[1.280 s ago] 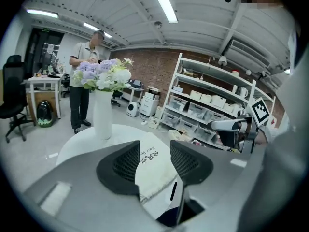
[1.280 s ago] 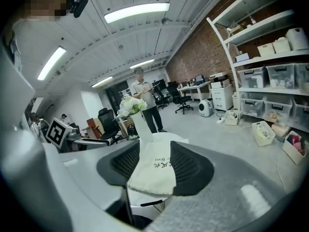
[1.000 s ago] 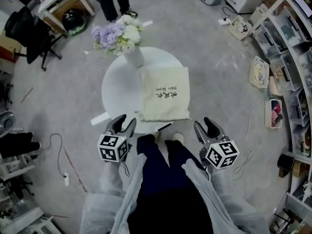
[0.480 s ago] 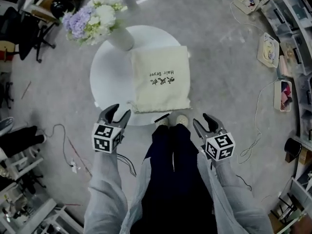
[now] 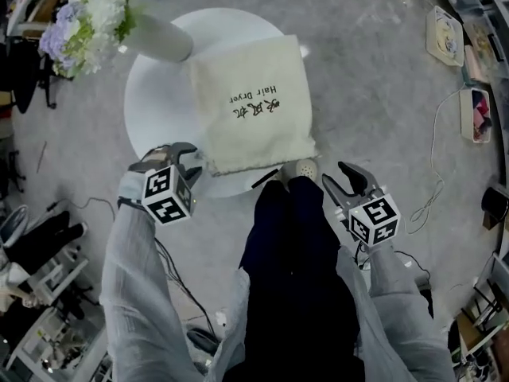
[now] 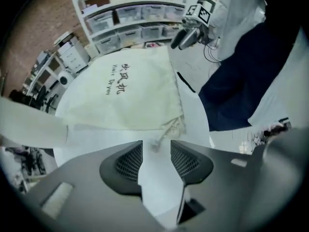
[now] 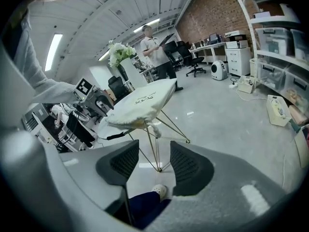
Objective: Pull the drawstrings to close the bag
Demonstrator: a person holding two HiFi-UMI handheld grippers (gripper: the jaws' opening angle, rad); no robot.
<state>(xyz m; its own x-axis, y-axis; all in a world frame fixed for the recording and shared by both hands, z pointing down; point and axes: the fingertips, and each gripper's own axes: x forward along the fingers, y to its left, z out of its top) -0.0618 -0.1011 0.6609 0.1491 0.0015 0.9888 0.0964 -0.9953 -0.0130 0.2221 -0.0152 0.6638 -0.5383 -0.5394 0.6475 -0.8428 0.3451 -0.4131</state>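
Head view: cream bag (image 5: pixel 250 106) flat on round white table (image 5: pixel 151 110); my left gripper (image 5: pixel 181 159) above table's near edge, jaws apart, just been closing; drawstring (image 6: pixel 163 132) end lies at gap between tips, unpinched; my right gripper (image 5: pixel 335 175) off table, jaws apart, empty.

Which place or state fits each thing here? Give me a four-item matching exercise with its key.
1 cream fabric drawstring bag
2 white vase of flowers
3 left gripper
4 right gripper

A standing at the round white table's edge
B open, off the table, over the floor
C lying flat on the table
D open, above the bag's drawstring

Pairs: 1-C, 2-A, 3-D, 4-B
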